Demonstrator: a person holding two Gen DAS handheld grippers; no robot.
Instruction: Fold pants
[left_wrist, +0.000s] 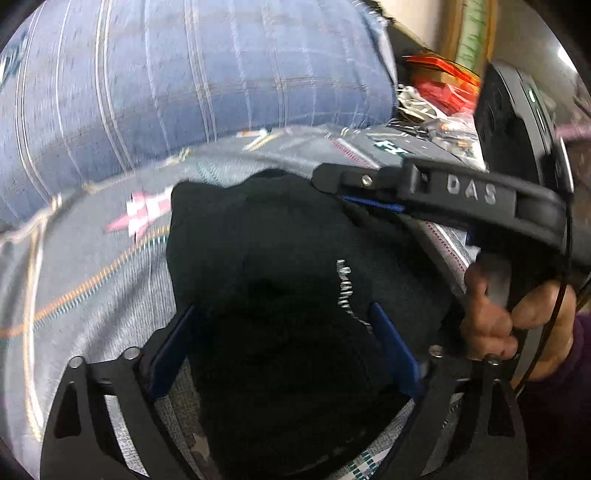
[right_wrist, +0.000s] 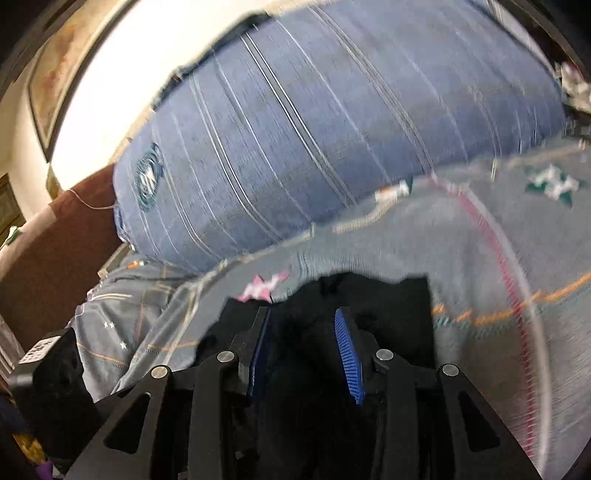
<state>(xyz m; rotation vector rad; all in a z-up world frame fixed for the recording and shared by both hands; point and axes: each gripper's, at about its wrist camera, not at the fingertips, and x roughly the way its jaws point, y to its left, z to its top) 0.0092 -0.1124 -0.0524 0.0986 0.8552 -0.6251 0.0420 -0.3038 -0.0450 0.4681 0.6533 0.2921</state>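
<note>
left gripper (left_wrist: 280, 343): jaws spread | right gripper (right_wrist: 303, 350): jaws spread

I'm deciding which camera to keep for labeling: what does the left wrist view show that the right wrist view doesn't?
Only the left wrist view shows the right gripper from outside, the hand holding it, white lettering on the black pants, and red clutter behind.

Only the right wrist view shows a bright wall with a framed picture and brown fabric.

Both show the pants between open fingers, the gray patterned bedspread and the blue striped pillow.
</note>
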